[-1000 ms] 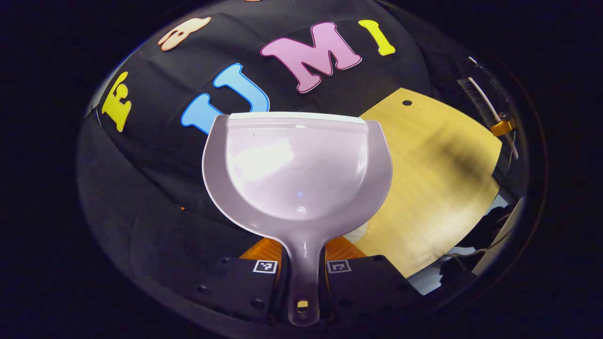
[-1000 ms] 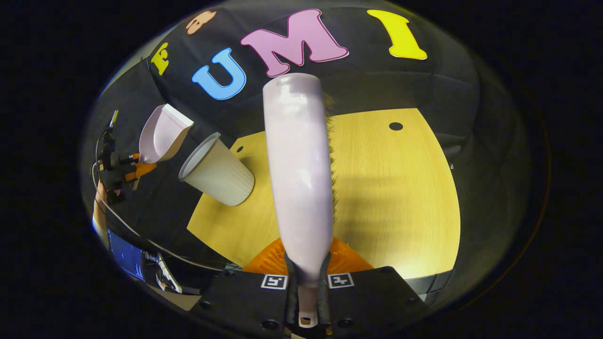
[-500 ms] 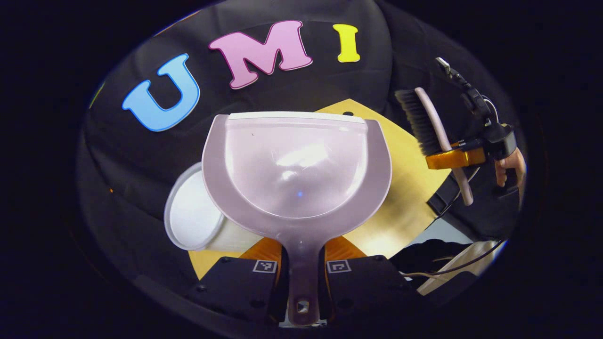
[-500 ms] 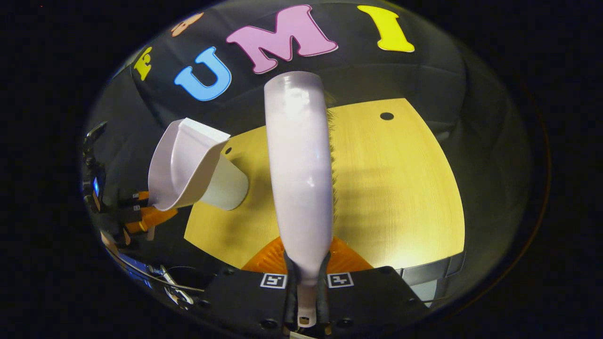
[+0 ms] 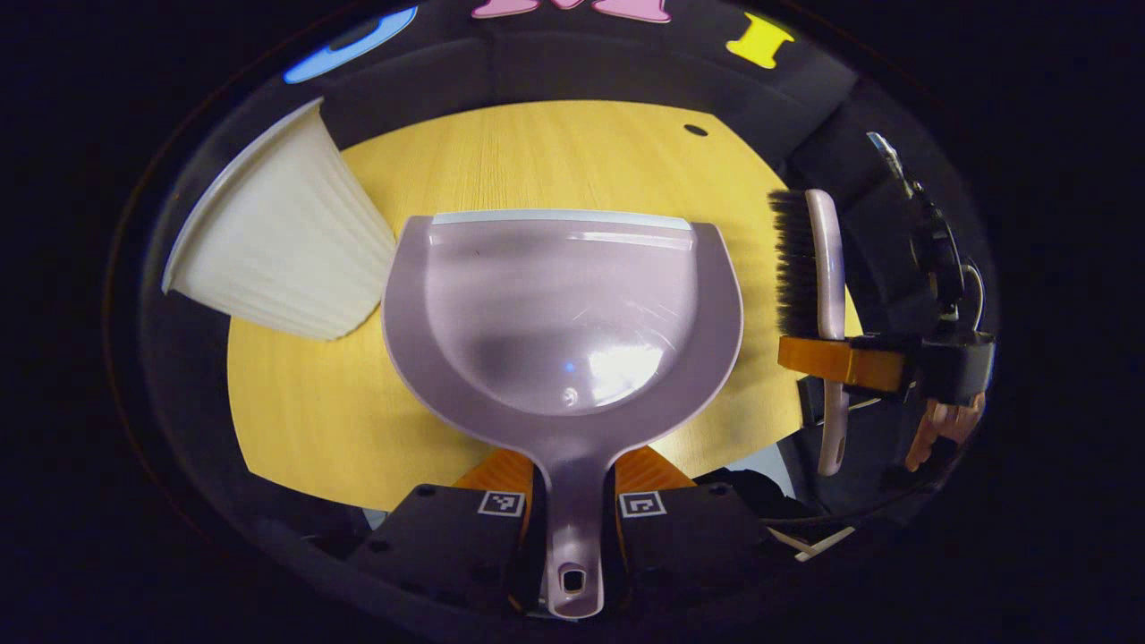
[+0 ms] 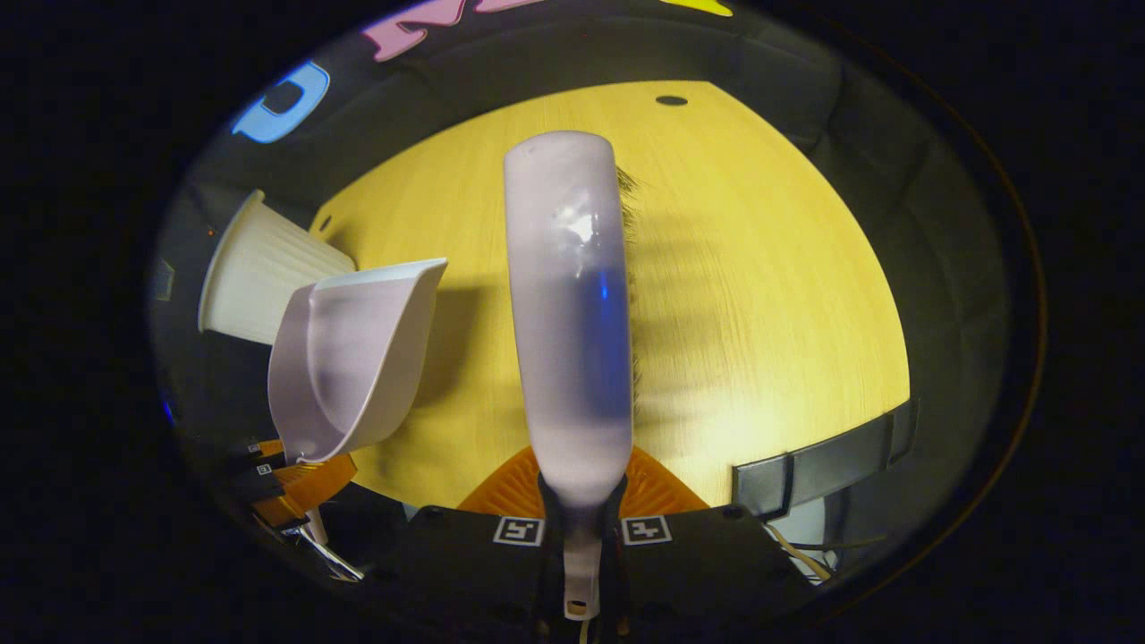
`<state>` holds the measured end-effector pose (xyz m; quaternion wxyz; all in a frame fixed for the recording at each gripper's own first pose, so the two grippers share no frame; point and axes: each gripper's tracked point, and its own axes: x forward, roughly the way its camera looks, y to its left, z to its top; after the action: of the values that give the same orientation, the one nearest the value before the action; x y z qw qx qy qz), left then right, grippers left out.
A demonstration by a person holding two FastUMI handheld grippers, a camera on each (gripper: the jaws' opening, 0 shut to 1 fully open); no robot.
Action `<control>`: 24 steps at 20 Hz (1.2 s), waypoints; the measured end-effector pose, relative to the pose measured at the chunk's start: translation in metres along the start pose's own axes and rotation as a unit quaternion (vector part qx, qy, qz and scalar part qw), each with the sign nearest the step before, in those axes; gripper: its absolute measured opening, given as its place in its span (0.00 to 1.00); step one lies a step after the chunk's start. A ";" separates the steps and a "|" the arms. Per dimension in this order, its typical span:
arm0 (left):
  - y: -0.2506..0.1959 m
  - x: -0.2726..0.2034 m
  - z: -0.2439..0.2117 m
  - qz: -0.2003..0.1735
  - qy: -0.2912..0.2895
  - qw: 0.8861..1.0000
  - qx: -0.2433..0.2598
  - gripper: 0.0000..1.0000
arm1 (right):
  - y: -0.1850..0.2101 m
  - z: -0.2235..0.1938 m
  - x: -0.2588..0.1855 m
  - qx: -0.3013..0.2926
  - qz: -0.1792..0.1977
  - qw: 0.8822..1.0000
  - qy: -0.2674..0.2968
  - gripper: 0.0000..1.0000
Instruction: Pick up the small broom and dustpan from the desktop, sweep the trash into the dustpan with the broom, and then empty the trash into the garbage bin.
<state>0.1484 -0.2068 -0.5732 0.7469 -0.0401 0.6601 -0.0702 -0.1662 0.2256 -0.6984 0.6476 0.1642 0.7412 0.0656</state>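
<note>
A lilac dustpan (image 5: 564, 322) hangs over the yellow wooden table (image 5: 555, 152), and its scoop looks bare. My left gripper (image 5: 574, 501) is shut on its handle. My right gripper (image 6: 581, 528) is shut on the handle of the small lilac broom (image 6: 572, 313), whose dark bristles (image 6: 629, 268) face right. From the left gripper view the broom (image 5: 818, 268) stands upright at the right, in the right gripper (image 5: 841, 362). In the right gripper view the dustpan (image 6: 358, 358) and the left gripper (image 6: 286, 474) sit low on the left.
A white ribbed garbage bin (image 5: 277, 241) stands at the table's left side, just left of the dustpan, and appears behind the dustpan as the bin (image 6: 259, 277). A hand (image 5: 939, 429) holds the right gripper. A dark strip (image 6: 823, 474) runs along the table's near edge.
Both grippers have tipped down toward the table. The dustpan has swung from above the bin's mouth to over the tabletop, right of the bin. Broom and dustpan stay gripped.
</note>
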 end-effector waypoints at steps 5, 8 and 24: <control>-0.003 -0.009 0.012 0.011 0.035 0.999 -0.020 0.22 | 0.000 -0.005 0.033 -0.040 -0.046 0.996 0.071 0.17; -0.006 -0.008 0.011 0.002 0.053 0.997 -0.050 0.24 | -0.003 -0.007 0.039 -0.061 -0.059 0.992 0.094 0.17; -0.013 -0.012 0.004 0.011 0.114 0.993 -0.029 0.31 | 0.001 -0.022 0.052 -0.073 -0.077 0.985 0.136 0.27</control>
<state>0.1499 -0.2183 -0.5589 0.6658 -0.0463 0.7432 -0.0465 -0.1927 0.2458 -0.7433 0.5544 0.0483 0.8259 0.0908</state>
